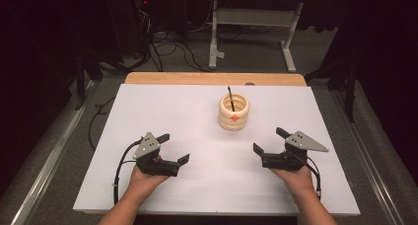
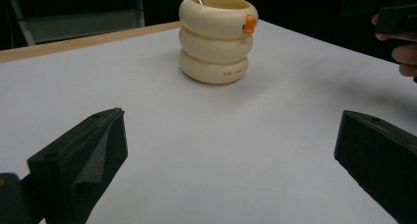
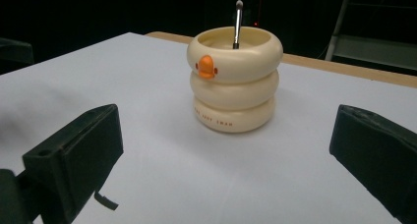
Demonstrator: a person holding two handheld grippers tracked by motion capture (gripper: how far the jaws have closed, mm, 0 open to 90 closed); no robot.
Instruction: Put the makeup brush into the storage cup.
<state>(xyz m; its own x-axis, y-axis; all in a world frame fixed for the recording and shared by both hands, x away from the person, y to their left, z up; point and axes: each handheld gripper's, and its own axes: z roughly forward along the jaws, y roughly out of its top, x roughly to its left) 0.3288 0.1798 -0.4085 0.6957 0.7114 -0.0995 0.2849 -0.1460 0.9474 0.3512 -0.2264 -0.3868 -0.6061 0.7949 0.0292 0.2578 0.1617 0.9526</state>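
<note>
A cream holder (image 1: pixel 233 113) shaped like three stacked rings, with a small orange duck bill on its front, stands upright on the white table (image 1: pixel 197 185) past the middle. A thin dark brush (image 1: pixel 230 97) leans inside it, tip up. My left gripper (image 1: pixel 173 148) rests at the near left, held by a hand, jaws wide apart and nothing between them. My right gripper (image 1: pixel 268 140) mirrors it at the near right, also open and empty. The holder (image 2: pixel 215 36) sits ahead of the left jaws, and the holder (image 3: pixel 234 79) with its brush (image 3: pixel 237 23) sits ahead of the right jaws.
The white sheet covers a wooden tabletop whose far edge (image 1: pixel 214 78) shows as a tan strip. Beyond it stand a white table frame (image 1: pixel 251 30) and floor cables (image 1: pixel 167 45). The other hand and gripper (image 2: pixel 391 17) show at the upper right of the left gripper view.
</note>
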